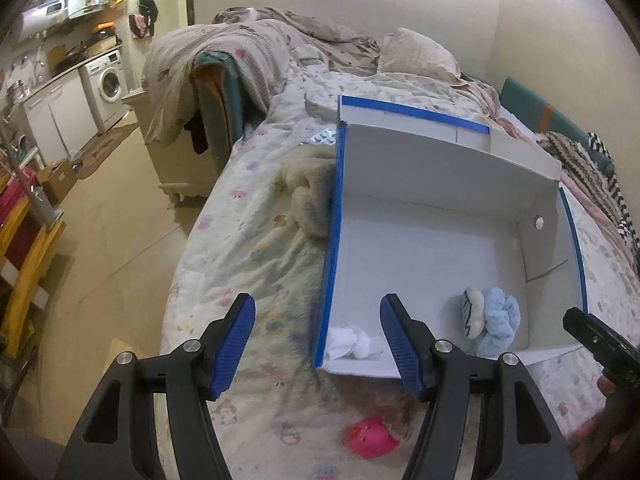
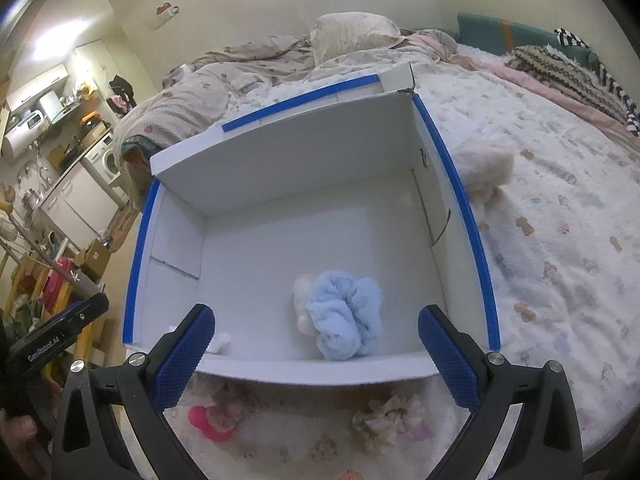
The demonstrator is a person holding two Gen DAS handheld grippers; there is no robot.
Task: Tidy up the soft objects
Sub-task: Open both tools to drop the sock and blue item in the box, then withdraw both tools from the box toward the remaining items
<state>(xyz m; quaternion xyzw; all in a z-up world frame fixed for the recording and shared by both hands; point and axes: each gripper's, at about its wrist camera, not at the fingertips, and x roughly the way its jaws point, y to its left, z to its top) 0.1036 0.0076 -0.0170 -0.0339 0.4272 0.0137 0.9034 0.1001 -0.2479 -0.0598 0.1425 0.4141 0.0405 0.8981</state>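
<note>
Blue-padded fingers of the left tongs (image 1: 318,346) stand apart with nothing between them, hanging over the near left corner of a white cardboard box (image 1: 436,168) edged with blue tape. The right tongs (image 2: 316,354) are spread wide too, holding nothing, above the near wall of the same box (image 2: 280,152).

Inside the box, just ahead of the right tongs, a light blue fluffy toy (image 2: 346,314) lies against a small cream one (image 2: 302,304) on the white floor. By the near left corner, between the left tongs' fingers in their own view, sits a white cloth bundle (image 1: 352,342). The rest of the box floor is bare, and its back flap stands up.

Below the tongs, outside the box on the bedspread (image 2: 560,240), lie a pink toy (image 1: 370,436) and a beige plush (image 2: 386,414). A cream furry piece (image 1: 310,192) presses against the box's left wall beyond the left tongs.

White lettering on the body of the left tongs, seen at the left edge of the right view, seems to read "GenRobot.AI" (image 2: 44,346).

Left of the left tongs the bed edge drops to open floor (image 1: 120,216); right of the right tongs the bedspread lies open.
</note>
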